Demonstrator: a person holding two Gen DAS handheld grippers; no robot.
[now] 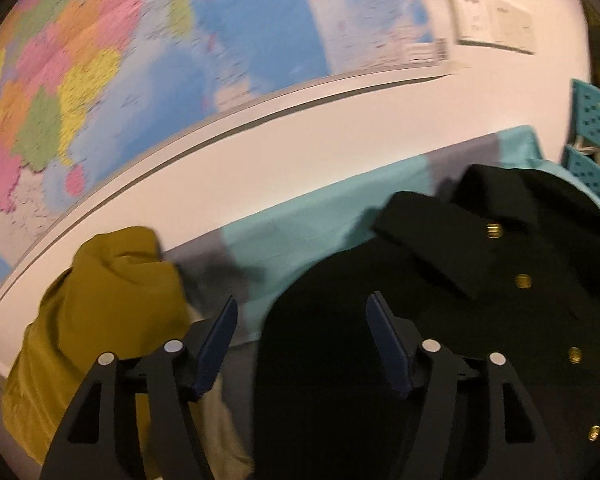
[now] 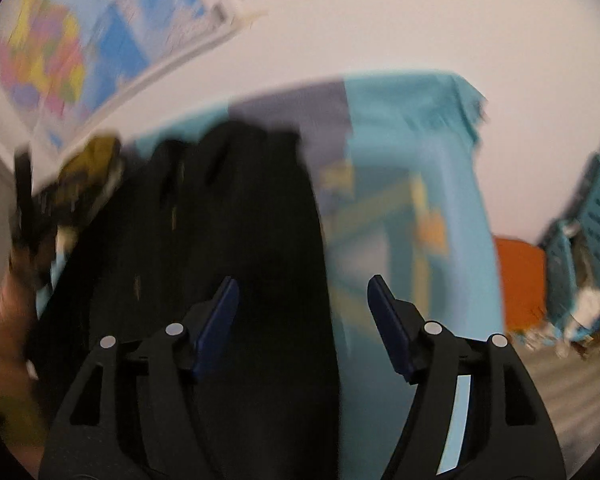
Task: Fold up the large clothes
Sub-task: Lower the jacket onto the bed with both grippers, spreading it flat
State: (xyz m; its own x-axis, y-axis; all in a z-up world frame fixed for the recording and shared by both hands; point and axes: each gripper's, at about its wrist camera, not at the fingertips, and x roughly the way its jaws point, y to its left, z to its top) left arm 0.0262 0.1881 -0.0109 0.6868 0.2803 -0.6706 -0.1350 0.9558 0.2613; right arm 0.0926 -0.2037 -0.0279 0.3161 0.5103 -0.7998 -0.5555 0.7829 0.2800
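Here the left gripper (image 1: 302,340) stands wide open with nothing gripped, over the one black coat (image 1: 440,300), which lies on the teal cloth (image 1: 300,232). Four gold buttons (image 1: 523,281) run toward 5 o'clock. The right gripper (image 2: 303,322) gapes equally wide, empty. One mustard garment (image 1: 112,292) sits at 9 o'clock.

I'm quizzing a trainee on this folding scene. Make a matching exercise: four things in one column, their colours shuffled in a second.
Things:
1. coat
2. crumpled garment
3. basket
4. coat buttons

Colours:
A. gold
B. teal
C. black
D. mustard

Pairs: 1-C, 2-D, 3-B, 4-A
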